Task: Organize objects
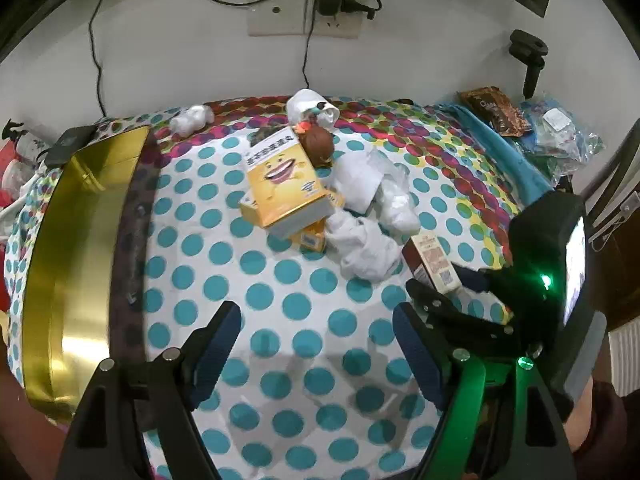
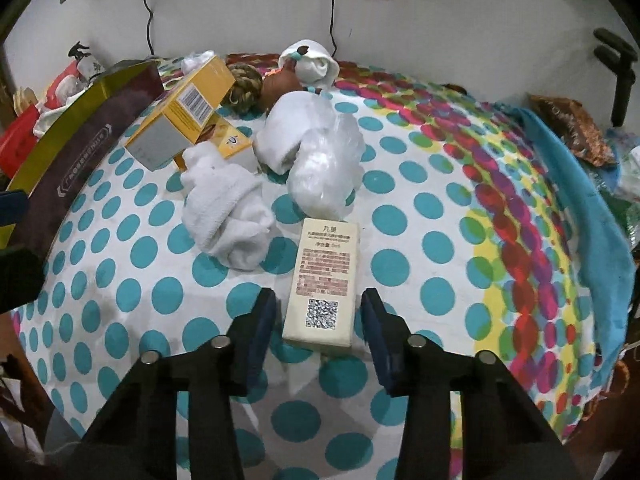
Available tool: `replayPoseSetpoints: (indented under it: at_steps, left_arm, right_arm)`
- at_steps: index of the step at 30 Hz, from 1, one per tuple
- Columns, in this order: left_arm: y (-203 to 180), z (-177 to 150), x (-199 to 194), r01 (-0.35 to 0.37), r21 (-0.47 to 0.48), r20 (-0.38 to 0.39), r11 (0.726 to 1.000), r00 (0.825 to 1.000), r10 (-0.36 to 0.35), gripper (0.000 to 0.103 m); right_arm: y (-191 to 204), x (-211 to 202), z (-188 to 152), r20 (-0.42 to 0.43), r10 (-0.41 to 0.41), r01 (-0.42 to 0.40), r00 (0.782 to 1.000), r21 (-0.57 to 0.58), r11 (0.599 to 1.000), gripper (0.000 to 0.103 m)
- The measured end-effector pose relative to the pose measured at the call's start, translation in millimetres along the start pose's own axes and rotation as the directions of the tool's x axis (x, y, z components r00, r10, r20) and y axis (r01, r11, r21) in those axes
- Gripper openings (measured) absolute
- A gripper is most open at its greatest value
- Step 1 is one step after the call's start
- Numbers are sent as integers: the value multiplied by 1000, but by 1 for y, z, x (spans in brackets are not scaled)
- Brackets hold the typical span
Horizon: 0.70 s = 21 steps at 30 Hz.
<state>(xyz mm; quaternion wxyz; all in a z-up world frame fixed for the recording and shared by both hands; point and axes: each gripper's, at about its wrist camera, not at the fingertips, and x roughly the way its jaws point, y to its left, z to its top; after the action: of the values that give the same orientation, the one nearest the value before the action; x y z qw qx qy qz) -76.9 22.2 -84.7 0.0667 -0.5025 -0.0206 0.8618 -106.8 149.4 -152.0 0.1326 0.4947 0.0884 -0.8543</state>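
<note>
A table point(image 2: 120, 288) covered in a white cloth with teal dots holds a jumble of things. The right claw point(image 2: 318, 320) points steeply down with its two fingers on either side of a small cream box point(image 2: 324, 280) printed with a QR code; thin gaps show at both sides, so the claw is not gripping it. The left claw point(image 1: 316, 322) hangs spread wide over bare cloth, holding nothing. Farther back lie crumpled white towels point(image 2: 228, 224), a yellow box point(image 1: 284, 180) with a smiling cartoon face, and a brown ball point(image 1: 318, 146). A gold-lined tray point(image 1: 80, 248) sits along the left edge.
</note>
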Motion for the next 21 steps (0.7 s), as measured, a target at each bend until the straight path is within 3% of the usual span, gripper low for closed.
replayPoseSetpoints:
  at_steps: [3, 21]
  left_arm:
    - [-9, 5, 16, 5, 8, -26, 1000, 1000, -4, 81]
    - [-37, 19, 65, -52, -35, -66, 998, 997, 49, 81]
  right_arm:
    - [-5, 1, 0, 12, 12, -12, 1000, 20, 1000, 27]
    - [-30, -16, -20, 24, 14, -15, 1000, 33, 999, 27]
